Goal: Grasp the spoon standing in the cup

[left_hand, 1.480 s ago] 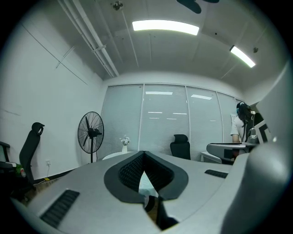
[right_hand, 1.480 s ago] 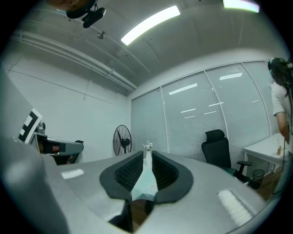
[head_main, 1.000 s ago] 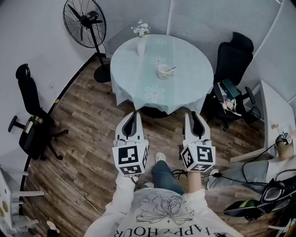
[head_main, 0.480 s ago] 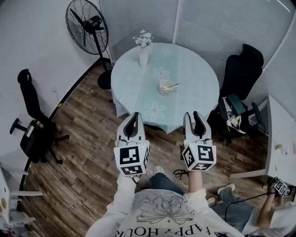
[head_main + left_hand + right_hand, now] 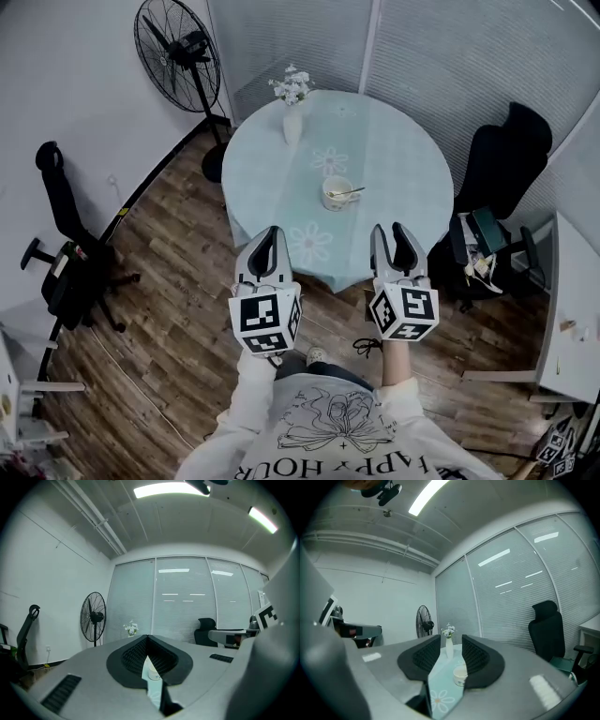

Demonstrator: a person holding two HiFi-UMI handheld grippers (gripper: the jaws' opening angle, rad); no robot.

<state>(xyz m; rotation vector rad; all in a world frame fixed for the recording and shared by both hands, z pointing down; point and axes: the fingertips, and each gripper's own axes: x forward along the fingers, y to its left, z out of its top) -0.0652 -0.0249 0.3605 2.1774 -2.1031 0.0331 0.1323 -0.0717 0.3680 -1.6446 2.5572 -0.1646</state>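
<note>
While the left gripper's [image 5: 270, 232] ribbed fingers [image 5: 133, 654] touch, the right gripper's [image 5: 391, 230] are opening, empty.

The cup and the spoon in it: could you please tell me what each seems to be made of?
Cup: probably glazed ceramic; it looks pale, smooth and opaque. Spoon: probably metal, going by its thin handle with a light sheen, though it is too small to be sure.

We read one print only: the words "HAPPY HOUR", upside down in the head view and partly cut off, across the person's white shirt [image 5: 328, 427], below a line-drawn flower.
</note>
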